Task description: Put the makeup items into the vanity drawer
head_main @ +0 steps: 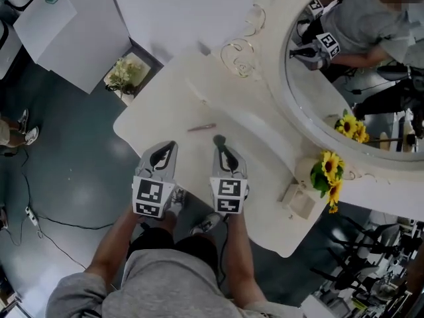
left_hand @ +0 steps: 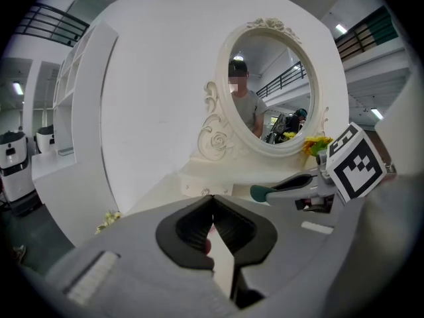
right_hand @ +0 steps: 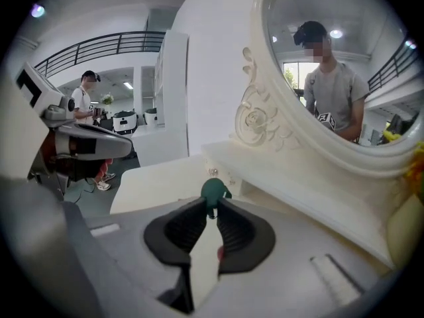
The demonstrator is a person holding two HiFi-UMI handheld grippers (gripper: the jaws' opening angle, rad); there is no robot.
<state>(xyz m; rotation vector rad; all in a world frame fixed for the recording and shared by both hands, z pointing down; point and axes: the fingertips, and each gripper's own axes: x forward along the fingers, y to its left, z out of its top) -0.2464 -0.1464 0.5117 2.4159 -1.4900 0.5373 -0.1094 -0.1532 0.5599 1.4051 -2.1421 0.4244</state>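
My right gripper (head_main: 220, 144) hangs over the cream vanity top (head_main: 159, 111), shut on a dark green makeup item (head_main: 218, 140) whose rounded end pokes out past the pads (right_hand: 213, 192). Beside it on the left, my left gripper (head_main: 167, 148) is shut with nothing between its jaws (left_hand: 212, 201). A thin pink pencil (head_main: 201, 128) lies on the vanity top just beyond both grippers. A small drawer front with a knob (right_hand: 214, 171) sits in the raised back shelf under the mirror; I cannot tell whether any drawer is open. From the left gripper view the green item (left_hand: 262, 193) shows at the right gripper's tip.
An oval mirror (head_main: 371, 78) in a carved cream frame stands at the right. Yellow sunflowers (head_main: 328, 171) and a small cream box (head_main: 301, 201) sit at the near right corner. Clear wire ornaments (head_main: 240, 55) stand at the back. White flowers (head_main: 126, 73) rest on a low stand at the left.
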